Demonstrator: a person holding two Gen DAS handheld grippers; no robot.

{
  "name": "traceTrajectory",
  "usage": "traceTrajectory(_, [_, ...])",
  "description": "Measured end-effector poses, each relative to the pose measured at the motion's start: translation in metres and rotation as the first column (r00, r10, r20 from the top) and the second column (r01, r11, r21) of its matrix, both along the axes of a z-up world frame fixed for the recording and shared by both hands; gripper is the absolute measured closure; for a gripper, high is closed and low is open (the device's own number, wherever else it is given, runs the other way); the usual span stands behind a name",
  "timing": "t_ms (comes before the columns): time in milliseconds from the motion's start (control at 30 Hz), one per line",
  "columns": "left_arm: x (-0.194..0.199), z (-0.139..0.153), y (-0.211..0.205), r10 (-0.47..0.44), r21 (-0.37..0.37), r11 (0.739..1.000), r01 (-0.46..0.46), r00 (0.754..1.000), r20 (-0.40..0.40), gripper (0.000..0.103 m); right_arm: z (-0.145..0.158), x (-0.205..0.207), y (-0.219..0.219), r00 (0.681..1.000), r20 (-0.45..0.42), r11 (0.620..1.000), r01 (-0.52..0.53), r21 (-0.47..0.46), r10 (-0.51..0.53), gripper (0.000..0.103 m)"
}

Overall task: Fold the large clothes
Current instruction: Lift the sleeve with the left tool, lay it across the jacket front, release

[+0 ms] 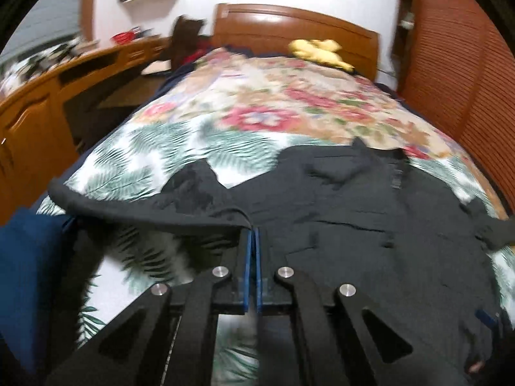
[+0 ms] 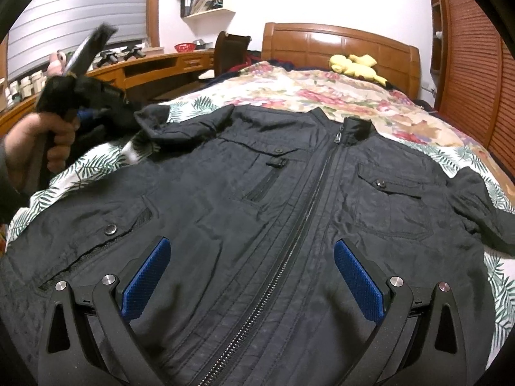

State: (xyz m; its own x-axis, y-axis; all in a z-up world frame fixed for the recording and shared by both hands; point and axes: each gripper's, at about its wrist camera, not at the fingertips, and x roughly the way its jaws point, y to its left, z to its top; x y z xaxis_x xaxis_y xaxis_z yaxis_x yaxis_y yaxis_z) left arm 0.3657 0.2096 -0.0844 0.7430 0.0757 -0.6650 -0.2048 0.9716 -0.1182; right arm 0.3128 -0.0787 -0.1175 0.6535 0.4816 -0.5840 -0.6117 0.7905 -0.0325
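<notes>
A black zip-up jacket (image 2: 257,199) lies front-up on the bed, zipper closed, collar toward the headboard. It also shows in the left wrist view (image 1: 354,199). My left gripper (image 1: 252,230) is shut on the edge of the jacket's left sleeve (image 1: 145,202) and holds it lifted above the bedspread. In the right wrist view the left gripper (image 2: 96,109) is at the far left, held by a hand, with the sleeve (image 2: 180,119) bunched beside it. My right gripper (image 2: 251,251) is open and empty, hovering over the jacket's lower front on either side of the zipper (image 2: 289,241).
The bed has a leaf and flower patterned bedspread (image 2: 322,93) and a wooden headboard (image 2: 338,45). A yellow plush toy (image 2: 357,66) lies by the headboard. A wooden desk (image 2: 154,67) runs along the left. A slatted wooden wardrobe (image 2: 473,64) stands at the right.
</notes>
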Motion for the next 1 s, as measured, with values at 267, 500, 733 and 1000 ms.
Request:
traceTrajectory(267, [-0.018, 0.007, -0.058, -0.106, 0.048, 0.993, 0.107, 0.994, -0.03, 0.103, 0.007, -0.005, -0.01, 1.0, 0.01, 1.0, 0.008, 0.004, -0.008, 0.0])
traceTrajectory(500, [-0.039, -0.023, -0.055, -0.146, 0.009, 0.989, 0.148, 0.983, -0.112, 0.103, 0.005, 0.0, -0.015, 1.0, -0.023, 1.0, 0.014, 0.024, -0.013, 0.0])
traceTrajectory(733, [-0.067, -0.014, -0.036, -0.13, 0.024, 0.991, 0.133, 0.988, -0.086, 0.091, 0.001, 0.0, -0.012, 1.0, -0.022, 1.0, 0.006, 0.005, -0.006, 0.0])
traceTrajectory(1000, [-0.061, -0.027, 0.02, -0.035, -0.012, 0.999, 0.034, 0.993, -0.117, 0.066, 0.001, 0.002, -0.012, 1.0, -0.018, 1.0, 0.008, 0.0, -0.008, 0.0])
